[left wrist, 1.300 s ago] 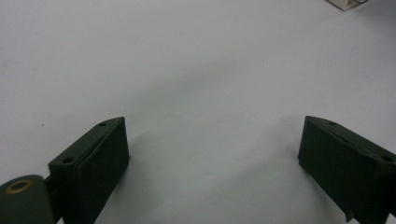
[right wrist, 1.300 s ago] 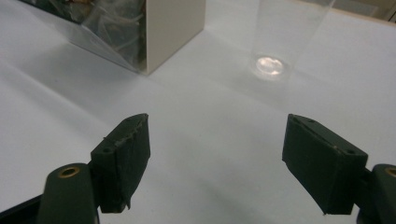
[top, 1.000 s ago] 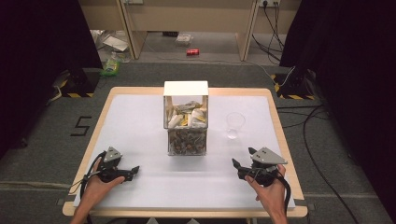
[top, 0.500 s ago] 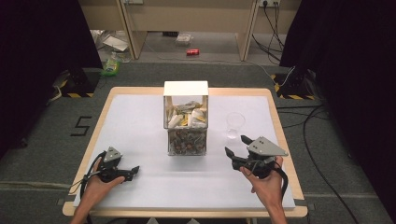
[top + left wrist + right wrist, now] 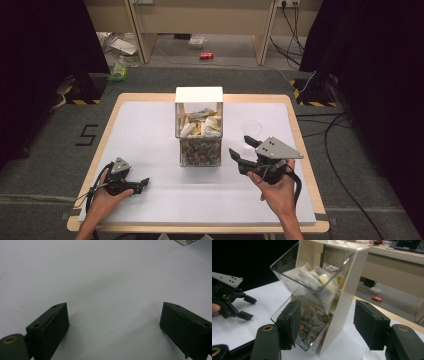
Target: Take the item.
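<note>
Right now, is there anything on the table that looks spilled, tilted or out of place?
Nothing stands out. The two-tier dispenser stands upright mid-table, sachets inside both bins. The clear cup stands upright to its right. The right gripper, jaws just closing on nothing, points at the dispenser; the left gripper rests open.

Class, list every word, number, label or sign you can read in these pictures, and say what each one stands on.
"5": a dark mark on the grey floor left of the table.
Packets in the clear two-tier dispenser: printing too small and blurred to read.
Red can on the floor behind the table: lettering too small to read.
Yellow-and-black hazard stripes on the floor stands: a warning pattern, no words.
</note>
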